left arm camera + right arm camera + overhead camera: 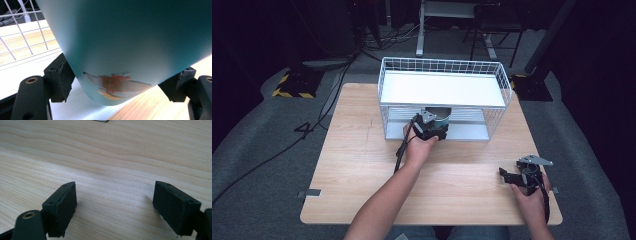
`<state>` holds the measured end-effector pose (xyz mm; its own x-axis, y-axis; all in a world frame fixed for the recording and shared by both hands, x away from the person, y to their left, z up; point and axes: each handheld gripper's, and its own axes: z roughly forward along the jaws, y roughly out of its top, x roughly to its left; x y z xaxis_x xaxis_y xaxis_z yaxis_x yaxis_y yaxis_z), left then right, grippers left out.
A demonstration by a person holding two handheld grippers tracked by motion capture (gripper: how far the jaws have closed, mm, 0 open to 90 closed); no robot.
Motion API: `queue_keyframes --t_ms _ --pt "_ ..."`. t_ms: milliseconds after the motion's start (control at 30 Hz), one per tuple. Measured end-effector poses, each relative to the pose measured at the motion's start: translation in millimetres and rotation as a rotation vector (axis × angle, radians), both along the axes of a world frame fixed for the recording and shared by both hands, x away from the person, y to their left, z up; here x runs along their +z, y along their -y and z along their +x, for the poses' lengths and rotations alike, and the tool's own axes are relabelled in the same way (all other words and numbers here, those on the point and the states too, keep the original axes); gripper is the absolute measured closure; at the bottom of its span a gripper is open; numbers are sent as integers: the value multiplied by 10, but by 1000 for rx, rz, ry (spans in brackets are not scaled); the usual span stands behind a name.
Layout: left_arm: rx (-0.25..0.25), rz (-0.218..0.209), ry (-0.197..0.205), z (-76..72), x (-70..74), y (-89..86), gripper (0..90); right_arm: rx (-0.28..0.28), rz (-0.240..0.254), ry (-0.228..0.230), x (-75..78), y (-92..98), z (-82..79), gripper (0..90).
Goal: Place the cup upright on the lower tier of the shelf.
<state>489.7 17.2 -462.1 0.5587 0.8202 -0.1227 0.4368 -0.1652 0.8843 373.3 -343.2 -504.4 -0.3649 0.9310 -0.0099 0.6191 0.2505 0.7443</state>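
Left gripper [117, 82] clamps smooth teal cup [130, 45] (rounded) — matte.

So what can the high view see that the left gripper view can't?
Only the high view takes in the whole rack, its white top shelf, the right hand-held gripper and both forearms. Only the left gripper view gives the picture printed on the teal cup and both pads pressing its sides. Both share the cup, rack wire and wooden table.

Your table [362, 165] is light wood with visible grain and a matt finish. The rack [492, 70] is white metal wire with smooth shelves. The teal cup [130, 45] looks smooth, slightly glossy. Your gripper pads [62, 205] are black, matt, a little rough.
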Motion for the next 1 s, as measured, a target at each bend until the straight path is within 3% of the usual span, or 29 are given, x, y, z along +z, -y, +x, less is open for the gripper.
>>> queue_keyframes --t_ms 267,467,500,533,600,667,1000 --pt "31 23 -1 144 -39 31 233 0 0 0 0 0 0 196" --pt "66 27 -26 203 -103 -1 232 0 0 0 0 0 0 196" --pt "101 41 -22 218 -126 -6 232 0 0 0 0 0 0 196" --pt "92 47 -14 240 -137 -9 232 0 0 0 0 0 0 196" --pt "130 69 -17 240 -144 -11 232 0 0 0 0 0 0 196" --pt "109 72 -8 262 -151 -20 232 0 0 0 0 0 0 196" --pt "140 77 -47 309 -193 -34 228 0 0 0 0 0 0 197"
